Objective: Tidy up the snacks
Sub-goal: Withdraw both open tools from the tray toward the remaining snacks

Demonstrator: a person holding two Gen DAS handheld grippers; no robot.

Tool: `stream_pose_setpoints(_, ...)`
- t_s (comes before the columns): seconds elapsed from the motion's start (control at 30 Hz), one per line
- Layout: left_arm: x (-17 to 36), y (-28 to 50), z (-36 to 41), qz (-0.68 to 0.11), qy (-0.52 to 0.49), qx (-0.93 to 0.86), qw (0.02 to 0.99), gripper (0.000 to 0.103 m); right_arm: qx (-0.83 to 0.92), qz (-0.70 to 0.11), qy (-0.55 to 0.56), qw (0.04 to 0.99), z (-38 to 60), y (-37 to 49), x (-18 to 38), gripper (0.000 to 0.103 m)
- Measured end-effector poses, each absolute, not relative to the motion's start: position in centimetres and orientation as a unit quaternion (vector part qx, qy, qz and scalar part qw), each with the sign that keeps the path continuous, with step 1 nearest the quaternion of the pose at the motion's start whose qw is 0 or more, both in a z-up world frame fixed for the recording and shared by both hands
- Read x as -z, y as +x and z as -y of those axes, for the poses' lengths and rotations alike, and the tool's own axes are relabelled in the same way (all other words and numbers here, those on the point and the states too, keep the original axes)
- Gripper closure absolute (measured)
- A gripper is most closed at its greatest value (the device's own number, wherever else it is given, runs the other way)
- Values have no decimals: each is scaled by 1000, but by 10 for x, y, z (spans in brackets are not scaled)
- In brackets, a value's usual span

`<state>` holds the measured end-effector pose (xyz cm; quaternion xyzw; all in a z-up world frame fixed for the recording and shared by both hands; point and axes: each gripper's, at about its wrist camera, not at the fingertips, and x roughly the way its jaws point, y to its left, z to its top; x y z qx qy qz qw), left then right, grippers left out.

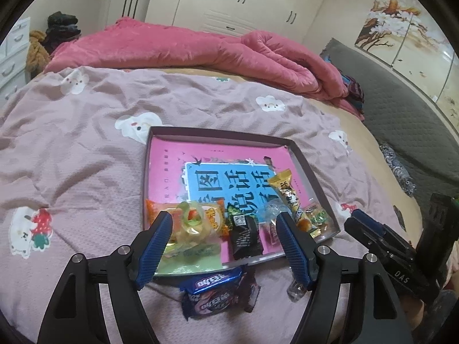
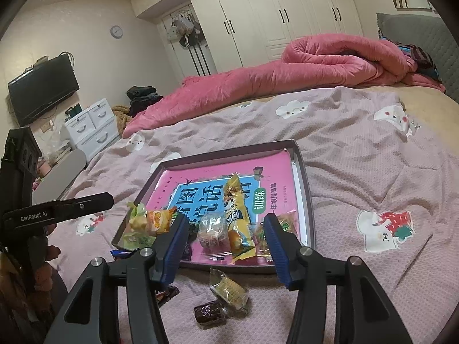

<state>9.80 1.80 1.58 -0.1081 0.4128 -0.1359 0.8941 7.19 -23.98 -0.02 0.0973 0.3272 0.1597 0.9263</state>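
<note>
Left wrist view: both grippers hang empty over snacks on a bed.
Left gripper (image 1: 223,226) is wide open and right gripper (image 2: 226,230) is partly open. Most snacks lie in the tray (image 1: 307,160); a blue packet (image 1: 215,289) lies on the sheet (image 1: 86,143) just before it.

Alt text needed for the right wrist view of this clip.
An open right hand-held gripper hovers over a shallow tray of wrapped snacks on a bed with a pink sheet. A yellow snack packet lies in the tray; two small wrapped sweets remain on the sheet.
</note>
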Motion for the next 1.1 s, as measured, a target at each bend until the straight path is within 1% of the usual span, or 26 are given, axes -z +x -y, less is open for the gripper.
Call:
stream_pose_setpoints(0.33, -21, 89, -28, -410, -97, 120, 899, 27, -165, -326, 97, 926, 237, 62, -4, 49)
stream_pose_setpoints(0.57, -11, 81, -35, -426, -78, 101, 896, 27, -173, -343, 96, 918, 231, 52, -2, 48)
stream_pose_setpoints(0.93, 9, 68, -48, -457, -78, 88, 881, 27, -193, -360, 77, 910, 215, 38, 1, 48)
stream_pose_setpoints(1.1, 12, 61, -40, -465, -77, 107, 875, 27, -194, -372, 71, 905, 209, 34, 4, 48)
